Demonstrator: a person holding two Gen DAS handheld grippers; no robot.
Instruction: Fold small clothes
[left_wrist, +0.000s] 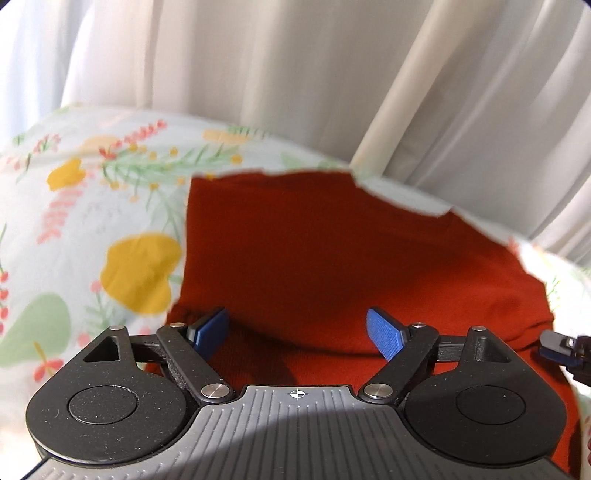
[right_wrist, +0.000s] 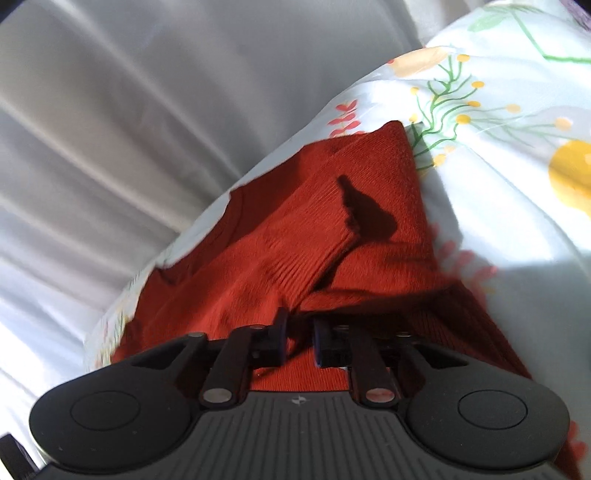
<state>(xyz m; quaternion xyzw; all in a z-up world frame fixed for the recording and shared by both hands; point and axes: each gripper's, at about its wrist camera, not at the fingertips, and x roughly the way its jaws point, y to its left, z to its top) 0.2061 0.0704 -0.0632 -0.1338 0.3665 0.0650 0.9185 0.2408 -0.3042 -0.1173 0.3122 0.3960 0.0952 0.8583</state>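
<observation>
Red knit garment (left_wrist: 332, 258) fills the centre of the left wrist view, spread on a floral bedsheet (left_wrist: 92, 206), and right at the bottom edge of that frame the left gripper (left_wrist: 297, 334) sits over it with its blue pads (left_wrist: 384, 332) wide apart, nothing between them, just red cloth underneath. At the far right edge of the same frame, at mid-low height, a dark bit of the other tool pokes in beside the cloth.

Over in the right wrist view, the right gripper (right_wrist: 297, 341) is low in the frame, jaws drawn narrow, and a ridge of the garment (right_wrist: 295, 240) runs up between the fingers (right_wrist: 280, 339); it looks pinched there, though the contact itself is in shadow. Just beyond the fingertips a ribbed sleeve or cuff lies folded diagonally across the body of the garment, and a dark shadow falls on it near the frame's centre.

Moving farther out, the sheet (right_wrist: 498, 147) with its yellow, pink and green flowers takes the upper right of this view and wraps the left side in the other. The cloth's far edge lies close to the sheet's edge in both views.

Beyond everything, a pale pleated curtain (left_wrist: 295, 74) hangs across the top of the left wrist frame, with a lighter vertical pole or fold at upper right, and the same curtain (right_wrist: 129, 129) fills the upper left of the right wrist frame.
</observation>
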